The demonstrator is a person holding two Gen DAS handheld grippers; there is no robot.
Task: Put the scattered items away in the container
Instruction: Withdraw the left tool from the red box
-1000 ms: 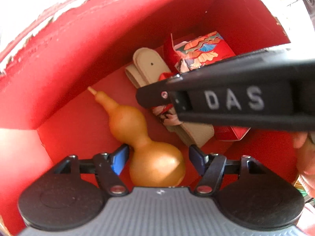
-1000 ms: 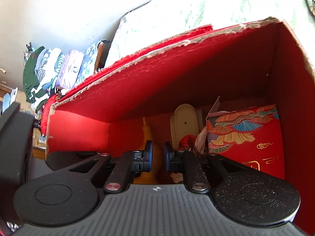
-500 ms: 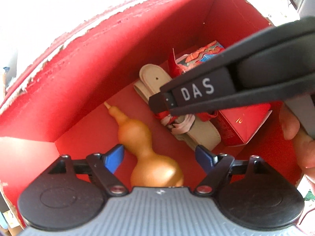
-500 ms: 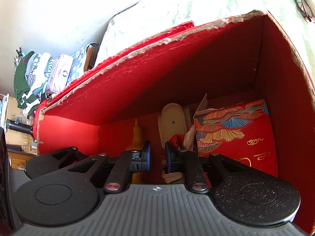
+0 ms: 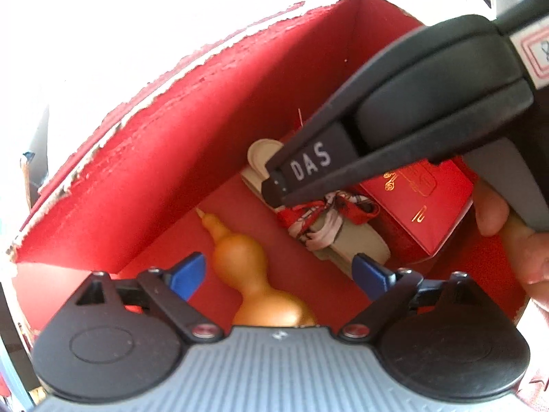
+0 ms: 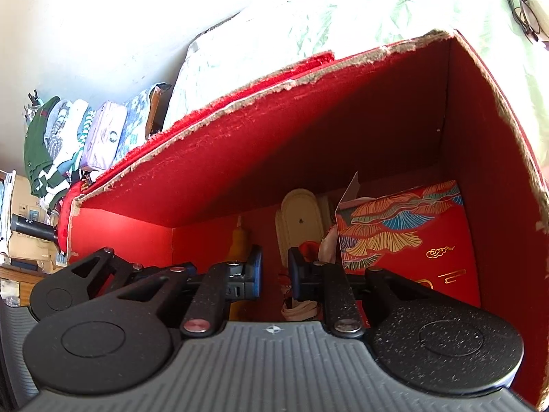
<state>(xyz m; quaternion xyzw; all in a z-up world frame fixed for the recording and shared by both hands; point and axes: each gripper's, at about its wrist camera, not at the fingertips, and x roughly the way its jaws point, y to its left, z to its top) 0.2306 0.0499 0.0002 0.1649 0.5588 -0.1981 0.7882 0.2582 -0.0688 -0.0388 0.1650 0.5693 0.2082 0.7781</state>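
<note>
Inside the red box (image 5: 171,171) a tan gourd (image 5: 240,261) lies on the floor. My left gripper (image 5: 279,267) hangs above its fat end, jaws opening wide, pads clear of it. Right of the gourd lie beige soles (image 5: 360,243) with a red and white ribbon (image 5: 308,213) across them, then a patterned red gift box (image 5: 422,199). My right gripper (image 5: 274,189) reaches in from the upper right, just over the soles. In its own view the right gripper (image 6: 274,267) is all but shut, a thin gap with nothing in it, above the ribbon (image 6: 308,249) and beside the gourd (image 6: 238,240).
The box (image 6: 274,154) has tall walls with torn edges and sits on a pale green bedsheet (image 6: 343,17). Glasses (image 6: 521,10) lie on the sheet at far right. Folded clothes (image 6: 68,130) are stacked at far left. A hand (image 5: 494,213) holds the right gripper.
My left gripper's jaws have spread wider and it has lifted away from the gourd, which stays on the box floor. The right gripper's tip has drawn up slightly from the ribbon.
</note>
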